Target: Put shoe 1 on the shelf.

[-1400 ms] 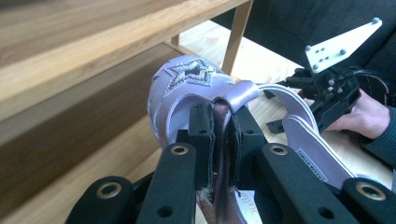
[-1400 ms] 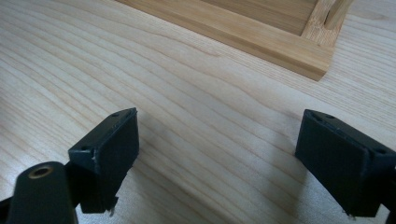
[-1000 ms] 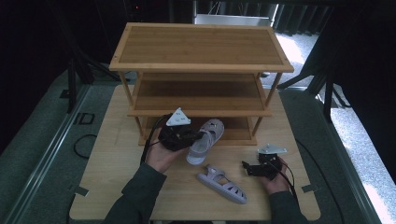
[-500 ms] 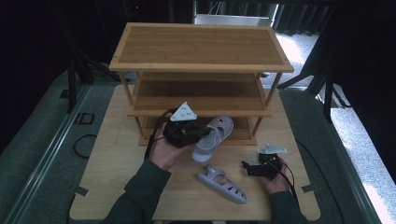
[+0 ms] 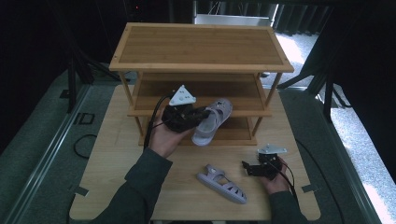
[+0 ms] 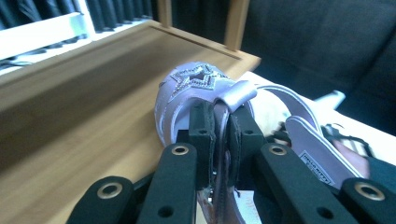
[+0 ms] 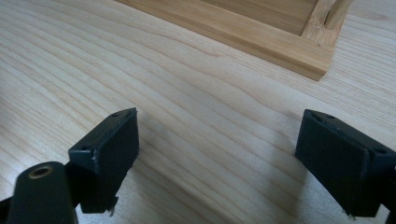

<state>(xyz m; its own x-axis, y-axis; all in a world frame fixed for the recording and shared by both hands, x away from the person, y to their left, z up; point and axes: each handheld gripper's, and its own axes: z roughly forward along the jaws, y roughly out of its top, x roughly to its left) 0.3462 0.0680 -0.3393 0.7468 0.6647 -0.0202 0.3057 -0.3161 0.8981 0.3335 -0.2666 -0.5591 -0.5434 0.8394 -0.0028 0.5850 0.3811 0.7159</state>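
Lilac sandal [image 5: 212,122] clamped by its strap in left gripper [image 5: 201,114], held in the air in front of the rack's [image 5: 201,46] middle shelf, toe toward the rack, star trim up. Second sandal [image 5: 222,183] lies flat on the table [image 5: 112,154], near the front edge. Right gripper [image 5: 246,168] rests on the table just right of it, jaws wide, nothing between them.

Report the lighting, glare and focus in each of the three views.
High view: dark surroundings, daylight glare on the floor at right, table evenly lit, slightly soft. Left gripper view: the sandal pinched in the left gripper is fairly sharp, with bright washout at top left. Right gripper view: even light, soft shadows under the right gripper, wood grain crisp.
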